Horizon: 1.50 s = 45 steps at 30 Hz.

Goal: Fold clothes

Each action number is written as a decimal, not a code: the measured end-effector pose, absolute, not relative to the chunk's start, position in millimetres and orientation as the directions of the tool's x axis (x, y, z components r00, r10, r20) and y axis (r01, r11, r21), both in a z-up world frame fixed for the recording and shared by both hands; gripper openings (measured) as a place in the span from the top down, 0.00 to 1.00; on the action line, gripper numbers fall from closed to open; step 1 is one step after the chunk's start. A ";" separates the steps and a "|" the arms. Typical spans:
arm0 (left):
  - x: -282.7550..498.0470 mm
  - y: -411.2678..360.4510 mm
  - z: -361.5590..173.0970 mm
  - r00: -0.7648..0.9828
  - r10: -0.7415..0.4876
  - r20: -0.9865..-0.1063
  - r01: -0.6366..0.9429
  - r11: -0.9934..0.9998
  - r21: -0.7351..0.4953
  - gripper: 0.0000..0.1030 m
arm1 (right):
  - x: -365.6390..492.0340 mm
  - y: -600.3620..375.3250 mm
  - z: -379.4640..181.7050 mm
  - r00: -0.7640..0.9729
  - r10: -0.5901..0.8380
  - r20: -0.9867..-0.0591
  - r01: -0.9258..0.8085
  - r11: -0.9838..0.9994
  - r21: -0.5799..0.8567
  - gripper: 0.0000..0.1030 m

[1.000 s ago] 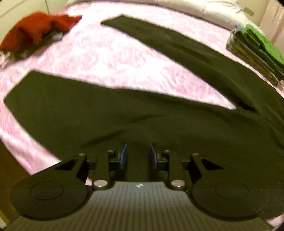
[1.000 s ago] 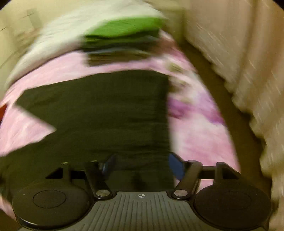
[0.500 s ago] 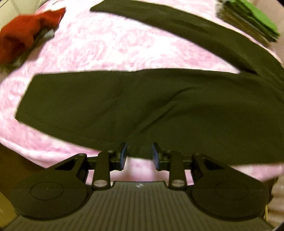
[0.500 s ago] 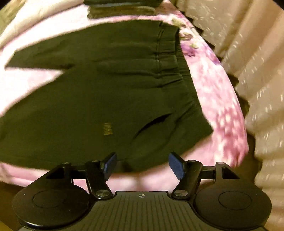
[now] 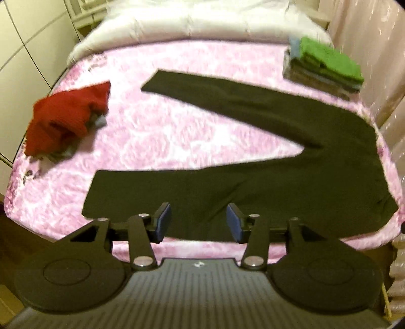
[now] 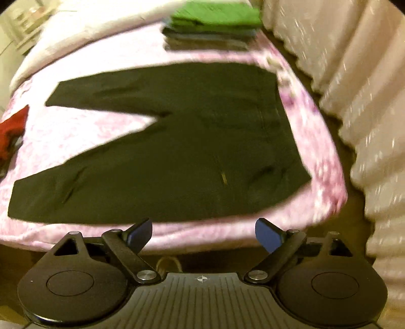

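Dark trousers (image 5: 291,162) lie flat on the pink patterned bed (image 5: 177,136), legs spread apart to the left, waist to the right. They also show in the right wrist view (image 6: 189,151). My left gripper (image 5: 198,222) is open and empty, above the near edge of the near trouser leg. My right gripper (image 6: 203,234) is wide open and empty, held back from the bed's front edge, near the waist end.
A stack of folded clothes with a green top (image 5: 326,63) sits at the far right corner. A crumpled red garment (image 5: 65,116) lies at the left. A white duvet (image 5: 189,22) is at the head. Curtains (image 6: 354,88) hang along the right.
Both grippers have pulled back and up from the trousers, which now lie flat in full view. The left jaws opened wider and let go of the cloth.
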<state>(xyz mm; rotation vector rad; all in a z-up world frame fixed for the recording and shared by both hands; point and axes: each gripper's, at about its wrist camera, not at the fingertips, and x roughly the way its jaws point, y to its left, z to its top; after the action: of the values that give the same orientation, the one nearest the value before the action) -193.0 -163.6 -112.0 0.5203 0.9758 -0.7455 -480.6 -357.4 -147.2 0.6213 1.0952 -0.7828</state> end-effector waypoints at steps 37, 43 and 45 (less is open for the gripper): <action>-395.7 -105.3 -60.4 0.462 -0.337 -0.820 0.715 0.688 0.120 0.43 | -619.2 -289.0 -87.7 0.338 -0.320 -0.885 0.675 0.738 -0.009 0.10; -395.8 -103.2 -61.1 0.457 -0.341 -0.821 0.722 0.682 0.119 0.42 | -614.9 -280.6 -79.0 0.348 -0.353 -0.869 0.659 0.751 -0.041 0.10; -391.5 -102.6 -62.5 0.454 -0.340 -0.824 0.723 0.681 0.117 0.42 | -610.8 -279.6 -79.0 0.349 -0.354 -0.868 0.659 0.751 -0.041 0.10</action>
<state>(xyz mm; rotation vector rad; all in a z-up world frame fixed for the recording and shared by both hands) -391.5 -102.6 -62.5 0.4972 0.8731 -0.6898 -610.8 -279.6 -79.0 0.3429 1.0190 -0.6726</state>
